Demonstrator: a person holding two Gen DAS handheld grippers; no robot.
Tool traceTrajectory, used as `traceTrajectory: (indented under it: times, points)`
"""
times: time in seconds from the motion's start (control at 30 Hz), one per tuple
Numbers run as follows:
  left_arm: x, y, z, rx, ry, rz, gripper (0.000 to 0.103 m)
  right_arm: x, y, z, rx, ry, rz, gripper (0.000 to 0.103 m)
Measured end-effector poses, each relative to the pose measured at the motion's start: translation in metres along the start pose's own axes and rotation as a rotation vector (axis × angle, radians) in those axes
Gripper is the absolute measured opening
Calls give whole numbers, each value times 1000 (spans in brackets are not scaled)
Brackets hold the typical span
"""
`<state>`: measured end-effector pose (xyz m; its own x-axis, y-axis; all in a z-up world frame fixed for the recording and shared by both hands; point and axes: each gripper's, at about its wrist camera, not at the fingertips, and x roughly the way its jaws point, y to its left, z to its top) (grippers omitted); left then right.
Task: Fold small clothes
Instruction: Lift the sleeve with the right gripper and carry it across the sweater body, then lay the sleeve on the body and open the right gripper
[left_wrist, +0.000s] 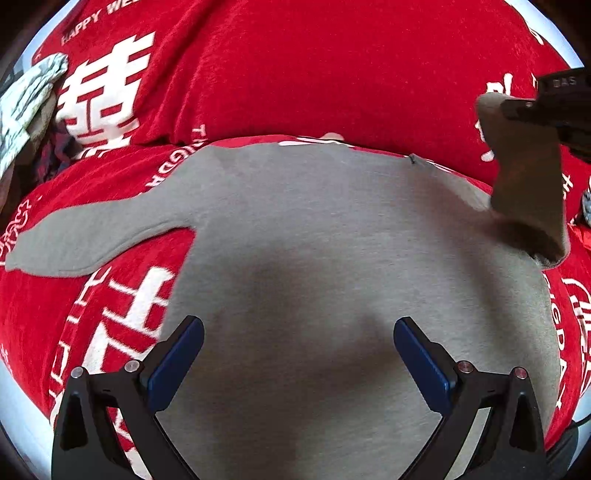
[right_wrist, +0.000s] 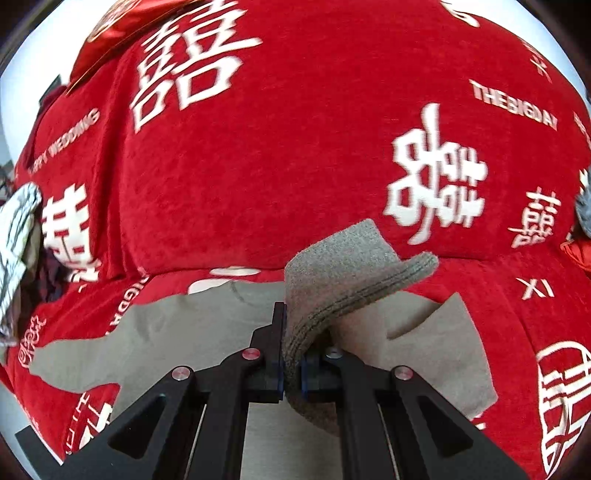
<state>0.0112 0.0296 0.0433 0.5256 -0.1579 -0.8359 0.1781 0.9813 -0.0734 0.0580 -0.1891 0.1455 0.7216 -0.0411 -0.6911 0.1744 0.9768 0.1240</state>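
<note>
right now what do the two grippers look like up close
Both match: the left gripper and right gripper have matte black angular arms with triangular cut-outs, small round silver or pinkish screw heads at the joints, and flat blue pads lining the fingers. No cables or sleeves show.

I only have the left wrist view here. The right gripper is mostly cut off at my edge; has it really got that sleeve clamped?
Observer: Yes. In the right wrist view the right gripper is shut on the ribbed cuff of the grey sleeve, which drapes over its fingers.
Operator: Is the shirt under that lifted sleeve lying flat?
Observer: Not quite. The grey shirt shows a folded-over flap beside the cuff, on the right.
Operator: And beyond the shirt, anything in the way?
Observer: Only the red blanket with white lettering; a shiny red packet lies at its far left corner.
</note>
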Motion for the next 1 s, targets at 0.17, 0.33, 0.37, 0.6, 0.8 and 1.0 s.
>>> traceTrajectory:
  times: [0.17, 0.33, 0.37, 0.6, 0.8, 1.0]
  points:
    - [-4, 21, -3, -37, -4, -2, 103, 19, 42, -9, -53, 26, 20, 6]
    - [-9, 42, -5, -75, -8, -12, 103, 49, 78, -31, -113, 81, 28, 6]
    - [-10, 44, -6, -80, -8, -14, 103, 56, 84, -35, -122, 94, 28, 6]
    - [-16, 63, -11, -125, -8, -33, 103, 96, 115, -69, -214, 183, 7, 6]
    - [-25, 72, -15, -159, -15, -52, 103, 105, 134, -87, -313, 285, 153, 30]
    - [-36, 65, -5, -144, -35, -55, 103, 74, 92, -68, -216, 216, 247, 59]
